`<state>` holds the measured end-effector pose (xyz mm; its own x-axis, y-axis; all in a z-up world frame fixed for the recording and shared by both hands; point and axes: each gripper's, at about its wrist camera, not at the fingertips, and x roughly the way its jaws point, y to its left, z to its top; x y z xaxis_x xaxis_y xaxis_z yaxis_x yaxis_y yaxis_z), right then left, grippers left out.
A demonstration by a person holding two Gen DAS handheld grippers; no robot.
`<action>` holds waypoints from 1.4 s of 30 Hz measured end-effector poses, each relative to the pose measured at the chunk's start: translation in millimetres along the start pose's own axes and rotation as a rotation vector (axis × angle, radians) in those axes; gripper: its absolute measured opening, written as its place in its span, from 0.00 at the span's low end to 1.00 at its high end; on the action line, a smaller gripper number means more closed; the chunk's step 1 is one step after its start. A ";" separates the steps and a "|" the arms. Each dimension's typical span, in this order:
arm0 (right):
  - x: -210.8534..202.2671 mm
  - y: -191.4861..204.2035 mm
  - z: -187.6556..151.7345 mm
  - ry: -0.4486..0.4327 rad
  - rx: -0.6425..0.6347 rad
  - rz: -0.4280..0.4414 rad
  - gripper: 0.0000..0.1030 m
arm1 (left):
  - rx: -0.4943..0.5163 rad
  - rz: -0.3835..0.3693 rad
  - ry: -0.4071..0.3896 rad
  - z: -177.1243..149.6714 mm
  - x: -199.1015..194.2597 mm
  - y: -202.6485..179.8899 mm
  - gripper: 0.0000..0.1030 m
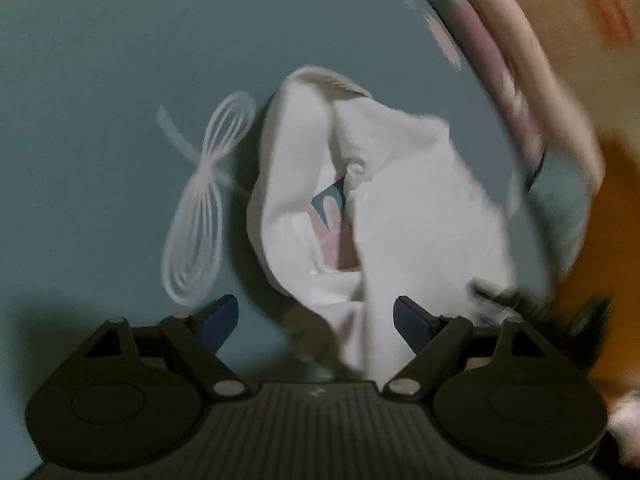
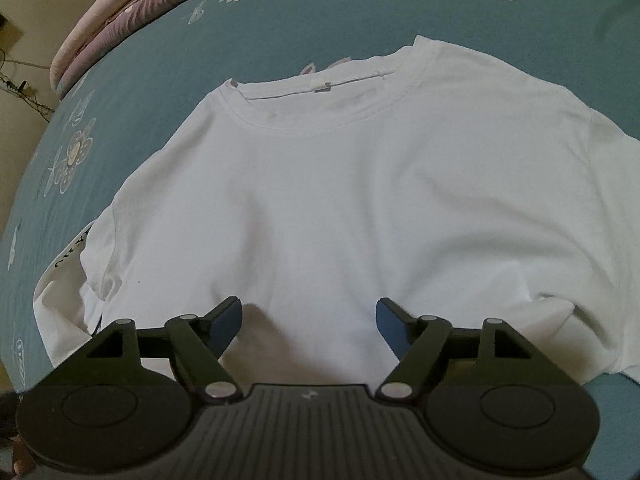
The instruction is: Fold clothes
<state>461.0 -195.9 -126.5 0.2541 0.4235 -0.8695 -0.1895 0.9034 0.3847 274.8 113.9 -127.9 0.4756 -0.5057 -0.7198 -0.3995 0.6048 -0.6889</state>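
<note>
The white T-shirt (image 2: 340,200) is laid face up on the teal bed sheet (image 2: 280,32), filling the middle of the right wrist frame, its collar (image 2: 316,120) toward the top and its body smoothed flat; this spread looks like the ground state wanted before a fold. At the lower left of that frame a sleeve (image 2: 68,288) is seen bunched and partly turned under, so the shirt is not yet square there.

The right gripper (image 2: 308,332) is held low over the shirt's lower body with its jaws spread; cloth lies beneath them but is not pinched. No earlier picture is given, so only this state can be told.

In the blurred left wrist view a rumpled white piece of cloth (image 1: 360,208) is seen at centre, probably a sleeve or corner of the same shirt, though that cannot be settled. The left gripper (image 1: 316,320) is set just before it, jaws spread, nothing pressed between the pads.

Open sheet is left above the collar and along the left edge. A folded quilt (image 2: 120,20) lies at the upper left, near the bed's edge, and limits room on that side.
</note>
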 end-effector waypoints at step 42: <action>4.1 4.8 3.0 0.023 -0.076 0.014 0.89 | 0.146 0.477 -0.062 129.6 -58.8 31.3 0.06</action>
<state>464.0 -189.6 -127.3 0.2295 0.4335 -0.8714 -0.2642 0.8895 0.3729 335.9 242.3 -96.1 0.3144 -0.1170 -0.9420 -0.4722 0.8416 -0.2621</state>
